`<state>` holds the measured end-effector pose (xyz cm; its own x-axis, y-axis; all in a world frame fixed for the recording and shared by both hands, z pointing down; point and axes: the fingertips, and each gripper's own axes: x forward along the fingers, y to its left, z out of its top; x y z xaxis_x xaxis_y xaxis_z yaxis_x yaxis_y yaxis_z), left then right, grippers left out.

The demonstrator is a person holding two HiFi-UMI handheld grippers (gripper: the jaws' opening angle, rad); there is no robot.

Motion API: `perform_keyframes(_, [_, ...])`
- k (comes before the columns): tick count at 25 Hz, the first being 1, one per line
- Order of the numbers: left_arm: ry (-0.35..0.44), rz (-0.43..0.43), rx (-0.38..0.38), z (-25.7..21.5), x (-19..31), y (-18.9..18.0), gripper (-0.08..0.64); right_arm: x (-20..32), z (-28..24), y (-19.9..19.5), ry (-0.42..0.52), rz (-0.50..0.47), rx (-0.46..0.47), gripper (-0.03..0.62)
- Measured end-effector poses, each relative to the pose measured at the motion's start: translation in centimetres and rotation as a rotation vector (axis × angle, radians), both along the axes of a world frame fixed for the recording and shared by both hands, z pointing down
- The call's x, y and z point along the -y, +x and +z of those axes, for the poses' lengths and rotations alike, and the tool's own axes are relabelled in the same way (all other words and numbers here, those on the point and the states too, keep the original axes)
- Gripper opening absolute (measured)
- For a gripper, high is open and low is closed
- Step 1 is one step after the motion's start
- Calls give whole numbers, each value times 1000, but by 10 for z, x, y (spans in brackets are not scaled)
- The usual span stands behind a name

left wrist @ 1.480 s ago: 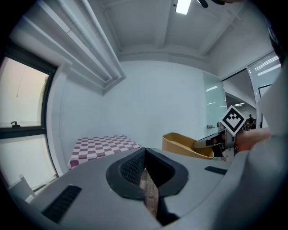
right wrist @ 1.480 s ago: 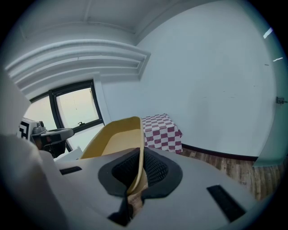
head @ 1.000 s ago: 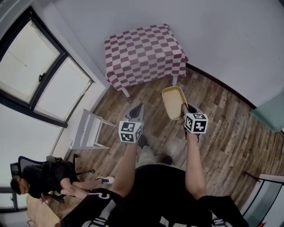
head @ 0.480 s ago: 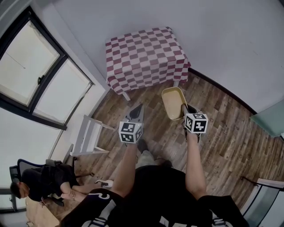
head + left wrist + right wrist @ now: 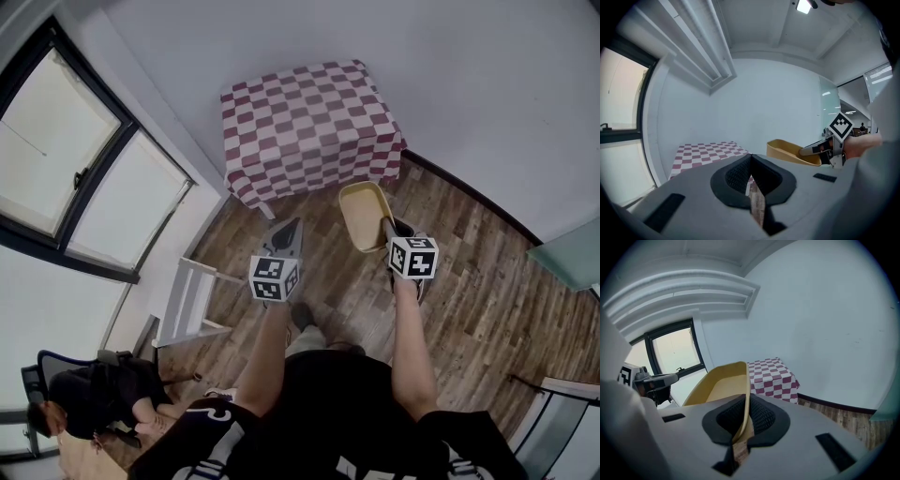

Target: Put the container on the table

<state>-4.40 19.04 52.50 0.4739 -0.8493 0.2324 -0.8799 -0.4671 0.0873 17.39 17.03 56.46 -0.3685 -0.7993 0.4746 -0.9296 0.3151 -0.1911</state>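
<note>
- L gripper (image 5: 750, 161): jaws pressed together, nothing in them. It's short of the table (image 5: 309, 122), on the window (image 5: 103, 178) side.
- R gripper (image 5: 744, 405): jaws nearly closed, pinching the tub (image 5: 366, 216) by its near rim.
- Tub: up in the air, just short of the table's front edge, by its right corner. Looks empty.
- Done: tub is picked up & close to the table. Left, I think: go fwd a bit, lift over the edge, set down, let go.
- Floor (image 5: 469, 281) before the table is bare, so there's room to step.
- Table top is bare; lots of room to land.
- Wall (image 5: 469, 94) is right behind the table, so don't push too far.
</note>
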Motion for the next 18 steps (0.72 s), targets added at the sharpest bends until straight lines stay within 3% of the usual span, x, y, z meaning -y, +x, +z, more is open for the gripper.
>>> perform_keyframes(18, [31, -14, -55, -19, 61, -101, 25, 68, -31, -104, 47, -19, 14, 30])
